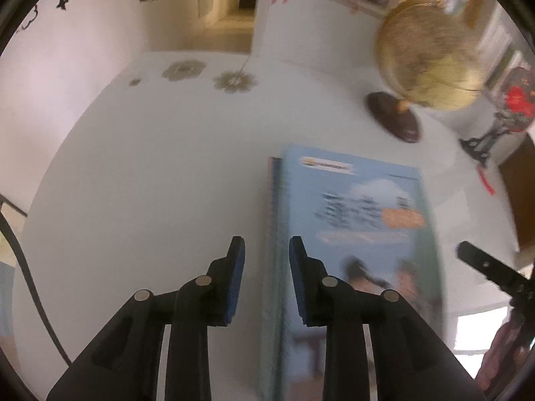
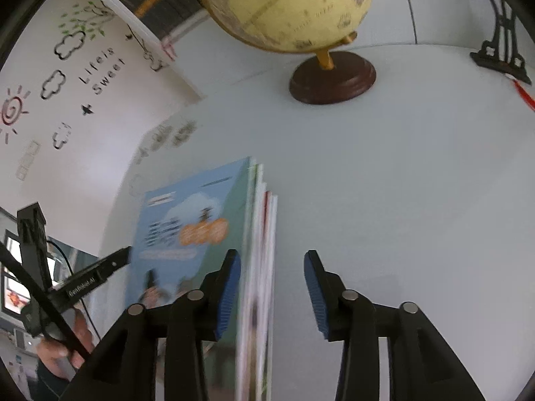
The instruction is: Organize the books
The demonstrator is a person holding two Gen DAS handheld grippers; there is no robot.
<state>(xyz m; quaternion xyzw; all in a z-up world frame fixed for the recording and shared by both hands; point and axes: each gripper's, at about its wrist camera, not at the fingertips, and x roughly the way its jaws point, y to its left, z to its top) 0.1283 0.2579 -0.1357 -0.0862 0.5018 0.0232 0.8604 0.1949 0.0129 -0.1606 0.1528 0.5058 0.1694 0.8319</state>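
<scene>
A stack of books lies flat on the white bench near the globe, with left gripper and right gripper jaws apart, gripping nothing.

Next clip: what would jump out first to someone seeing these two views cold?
Most likely the stack of books, its blue illustrated cover on top, lying on the white table in front of both tongs. Behind it stands a yellowish globe on a dark wooden base. The right tongs straddle the stack's page edges; the left tongs hang above its spine side.
</scene>
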